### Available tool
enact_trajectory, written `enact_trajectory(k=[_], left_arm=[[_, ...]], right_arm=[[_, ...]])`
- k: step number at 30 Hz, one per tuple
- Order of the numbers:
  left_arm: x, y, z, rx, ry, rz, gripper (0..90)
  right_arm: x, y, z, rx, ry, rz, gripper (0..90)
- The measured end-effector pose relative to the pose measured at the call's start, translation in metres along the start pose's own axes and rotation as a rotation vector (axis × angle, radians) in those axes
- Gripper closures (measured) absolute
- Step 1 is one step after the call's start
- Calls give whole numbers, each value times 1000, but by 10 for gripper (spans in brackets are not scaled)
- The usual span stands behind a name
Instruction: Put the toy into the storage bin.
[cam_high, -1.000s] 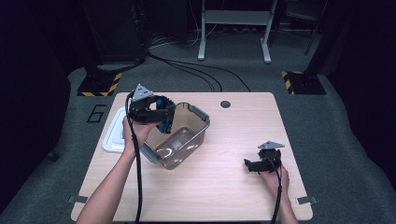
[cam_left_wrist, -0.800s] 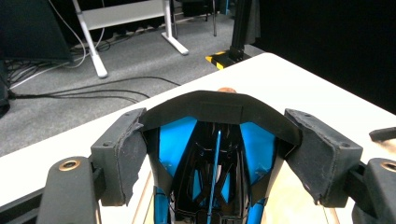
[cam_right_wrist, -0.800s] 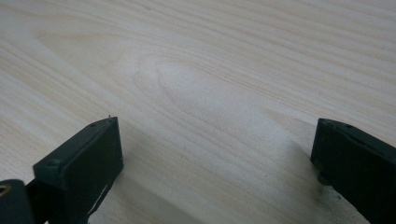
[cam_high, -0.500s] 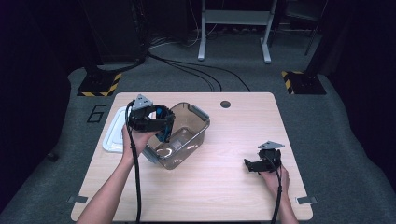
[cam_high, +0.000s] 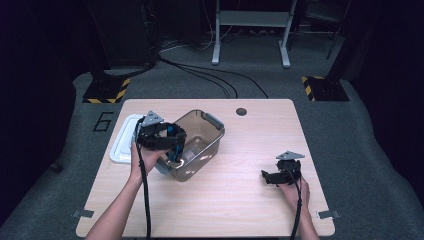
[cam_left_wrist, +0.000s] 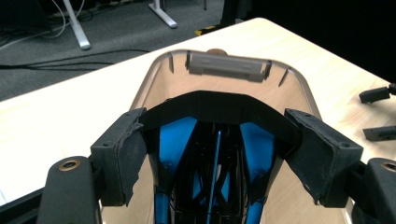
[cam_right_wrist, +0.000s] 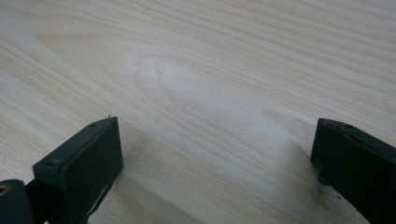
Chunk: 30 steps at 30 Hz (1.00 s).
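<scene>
Hands work at a wooden table in the high view. Near 9 o'clock the left gripper dips into a clear box; its white lid lies off beside it, so the box is open. The right gripper rests low at 4 o'clock, probably just waiting.

Up close, the left gripper view shows wide jaws with something black and blue between them, over the box's grey latch. I cannot tell if they squeeze it.

Wide, empty jaws over bare wood show in the right gripper view.
</scene>
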<state>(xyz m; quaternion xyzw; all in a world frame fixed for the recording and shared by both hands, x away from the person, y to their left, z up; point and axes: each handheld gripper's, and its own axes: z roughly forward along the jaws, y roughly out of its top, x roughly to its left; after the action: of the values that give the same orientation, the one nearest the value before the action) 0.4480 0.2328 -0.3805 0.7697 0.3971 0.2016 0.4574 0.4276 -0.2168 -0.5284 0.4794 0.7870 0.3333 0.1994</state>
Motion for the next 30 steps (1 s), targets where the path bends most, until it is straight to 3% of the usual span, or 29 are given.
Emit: enact_trajectory(k=[21,30], left_arm=[[3,-24,8,83,2,-20,250],[1,-26,11,88,10,-25,250]], right_arm=[[0,0,0,0,0,0,14],[0,0,0,0,-1,0,14]])
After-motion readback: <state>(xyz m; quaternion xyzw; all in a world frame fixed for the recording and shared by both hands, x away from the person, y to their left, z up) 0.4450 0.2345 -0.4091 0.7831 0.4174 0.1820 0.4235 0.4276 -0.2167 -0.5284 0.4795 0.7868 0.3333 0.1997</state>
